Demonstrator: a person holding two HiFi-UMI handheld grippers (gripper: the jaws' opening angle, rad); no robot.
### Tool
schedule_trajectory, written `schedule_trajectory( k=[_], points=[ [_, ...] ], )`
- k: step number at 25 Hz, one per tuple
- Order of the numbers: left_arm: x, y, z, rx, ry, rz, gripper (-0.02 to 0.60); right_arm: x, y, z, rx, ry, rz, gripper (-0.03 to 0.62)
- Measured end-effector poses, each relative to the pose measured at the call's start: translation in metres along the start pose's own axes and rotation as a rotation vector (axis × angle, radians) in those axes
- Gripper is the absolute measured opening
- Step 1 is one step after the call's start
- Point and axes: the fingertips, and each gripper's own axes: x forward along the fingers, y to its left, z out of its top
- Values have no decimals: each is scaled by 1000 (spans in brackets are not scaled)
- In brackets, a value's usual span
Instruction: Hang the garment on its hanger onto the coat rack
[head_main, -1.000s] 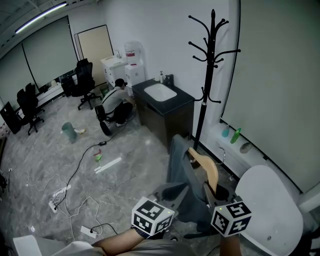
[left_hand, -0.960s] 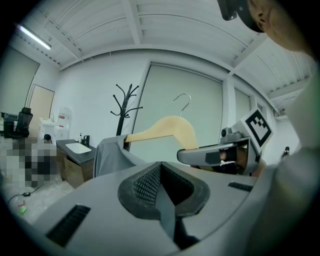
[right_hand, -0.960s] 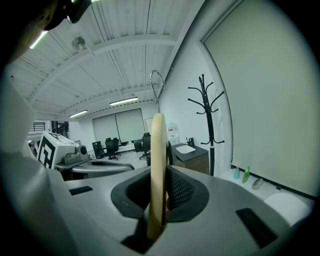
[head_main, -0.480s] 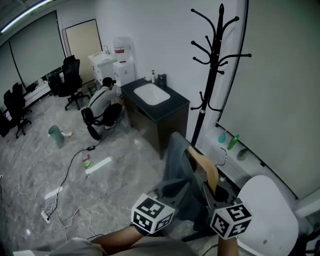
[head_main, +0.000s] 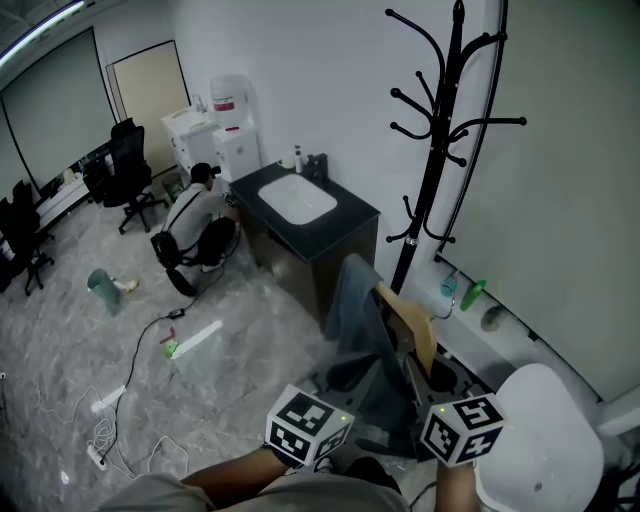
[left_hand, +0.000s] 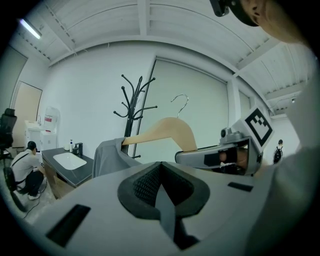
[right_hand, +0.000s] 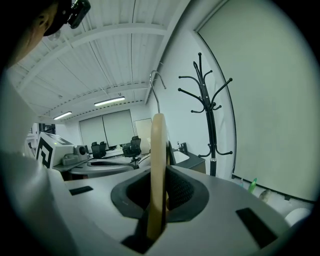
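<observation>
The black coat rack stands against the white wall, ahead and to the right. In front of me a grey garment drapes over a wooden hanger with a metal hook. My right gripper is shut on the hanger, holding it edge-on and upright. The rack rises beyond it to the right. My left gripper is shut with a fold of the grey garment pinched between its jaws. The hanger and the rack show beyond it.
A black cabinet with a white sink stands left of the rack. A person crouches beside it. A white round seat is at the lower right. Cables lie on the floor, and bottles stand on the ledge.
The view has closed in on the coat rack, which now stands taller and nearer. Both grippers still hold the hanger and garment, carried slightly forward.
</observation>
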Motion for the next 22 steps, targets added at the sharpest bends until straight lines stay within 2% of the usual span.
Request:
schedule_trajectory(
  k=[8,17,22],
  points=[
    [57,69,14,-11,4,44,5,90,-45,28,33,9,27,54],
    [127,142,62,0,-22,123,5,176,-103,83,52,5,68,54],
    [164,188,80,-5,-21,139,5,235,-129,115,57,-4,72,54]
  ],
)
